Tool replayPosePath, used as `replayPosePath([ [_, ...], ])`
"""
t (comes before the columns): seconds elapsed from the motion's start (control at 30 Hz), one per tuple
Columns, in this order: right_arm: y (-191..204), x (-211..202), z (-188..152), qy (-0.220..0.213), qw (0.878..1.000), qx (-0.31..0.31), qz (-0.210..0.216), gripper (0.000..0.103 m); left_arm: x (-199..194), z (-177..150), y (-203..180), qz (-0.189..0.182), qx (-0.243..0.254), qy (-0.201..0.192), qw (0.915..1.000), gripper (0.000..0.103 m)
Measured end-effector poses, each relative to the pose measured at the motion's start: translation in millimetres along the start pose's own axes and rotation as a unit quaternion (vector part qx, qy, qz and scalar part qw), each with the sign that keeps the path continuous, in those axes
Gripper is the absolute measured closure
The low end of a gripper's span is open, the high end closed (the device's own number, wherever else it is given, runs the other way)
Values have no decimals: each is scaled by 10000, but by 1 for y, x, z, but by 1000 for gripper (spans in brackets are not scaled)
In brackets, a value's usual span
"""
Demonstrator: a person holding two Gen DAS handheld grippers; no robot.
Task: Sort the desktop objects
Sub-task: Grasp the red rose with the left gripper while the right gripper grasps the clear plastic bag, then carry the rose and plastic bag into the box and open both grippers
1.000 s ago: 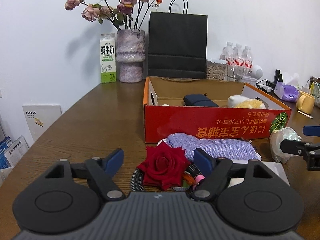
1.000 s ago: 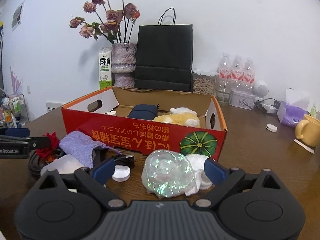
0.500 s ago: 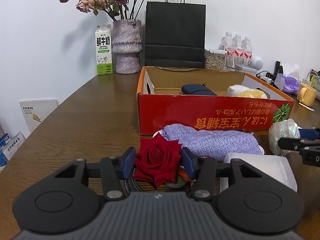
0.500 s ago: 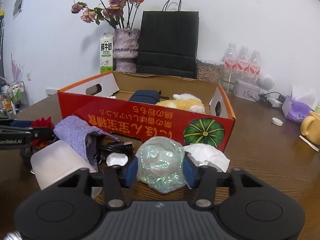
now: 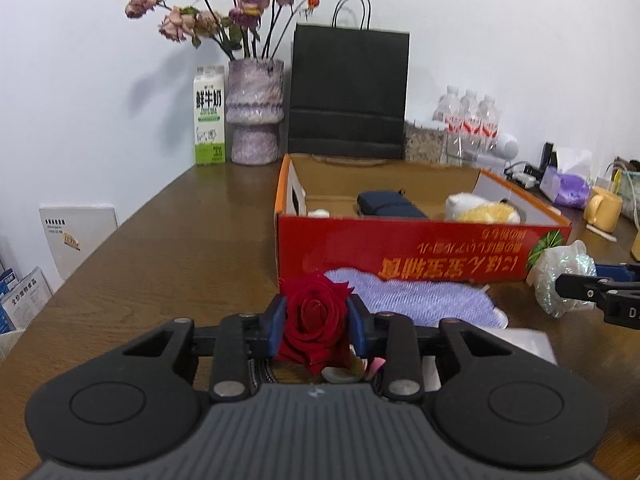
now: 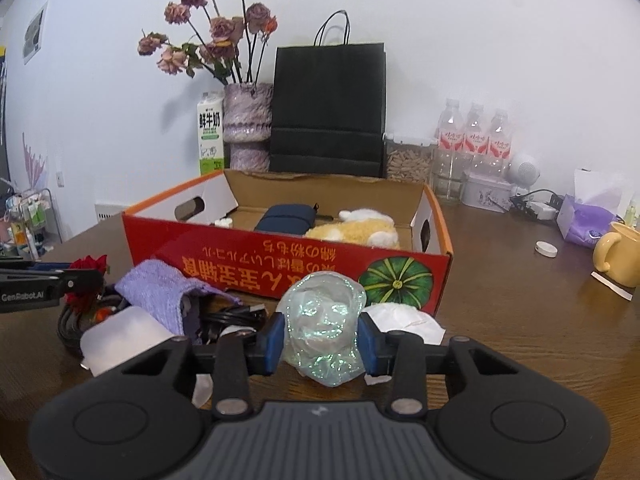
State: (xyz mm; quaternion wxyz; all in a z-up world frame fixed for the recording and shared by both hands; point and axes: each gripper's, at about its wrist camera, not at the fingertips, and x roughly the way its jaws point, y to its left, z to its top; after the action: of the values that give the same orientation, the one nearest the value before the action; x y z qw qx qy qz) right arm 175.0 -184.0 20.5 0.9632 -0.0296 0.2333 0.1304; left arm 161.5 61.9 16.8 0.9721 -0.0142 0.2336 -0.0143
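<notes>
My left gripper (image 5: 316,326) is shut on a red rose (image 5: 314,322), held a little above a coiled black cable (image 5: 264,372). My right gripper (image 6: 322,338) is shut on a crumpled iridescent plastic wrap (image 6: 322,320), which also shows in the left wrist view (image 5: 560,280). A red cardboard box (image 5: 400,248) stands just behind, holding a dark blue pouch (image 5: 390,205) and a yellow-white plush toy (image 5: 486,210). A purple knitted cloth (image 5: 416,300) lies in front of the box.
A vase of dried roses (image 5: 254,120), a milk carton (image 5: 209,116) and a black paper bag (image 5: 348,92) stand at the back. Water bottles (image 6: 474,140), a yellow mug (image 6: 618,254), a tissue pack (image 6: 586,224), white tissue (image 6: 404,318) and a white lid (image 6: 546,249) lie right.
Both grippers went from open to shut, the left on the rose and the right on the plastic wrap, and both have risen slightly with their objects.
</notes>
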Motion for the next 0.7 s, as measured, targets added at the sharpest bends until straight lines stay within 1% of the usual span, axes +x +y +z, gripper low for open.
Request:
replayPosePath([
  [0.2, 1, -7, 21, -306, 9995, 2, 52, 66, -17, 22, -6, -76, -3, -418, 9991, 70],
  [0.4, 4, -5, 53, -635, 9979, 1, 116, 66, -18, 52, -14, -154, -60, -734, 9972, 70],
  [0.53, 5, 7, 78, -735, 9971, 66, 187, 66, -7, 76, -18, -198, -139, -905, 9956, 70],
  [0.7, 6, 39, 103, -674, 9975, 111, 203, 66, 21, 99, -21, -208, -343, -865, 9954, 70],
])
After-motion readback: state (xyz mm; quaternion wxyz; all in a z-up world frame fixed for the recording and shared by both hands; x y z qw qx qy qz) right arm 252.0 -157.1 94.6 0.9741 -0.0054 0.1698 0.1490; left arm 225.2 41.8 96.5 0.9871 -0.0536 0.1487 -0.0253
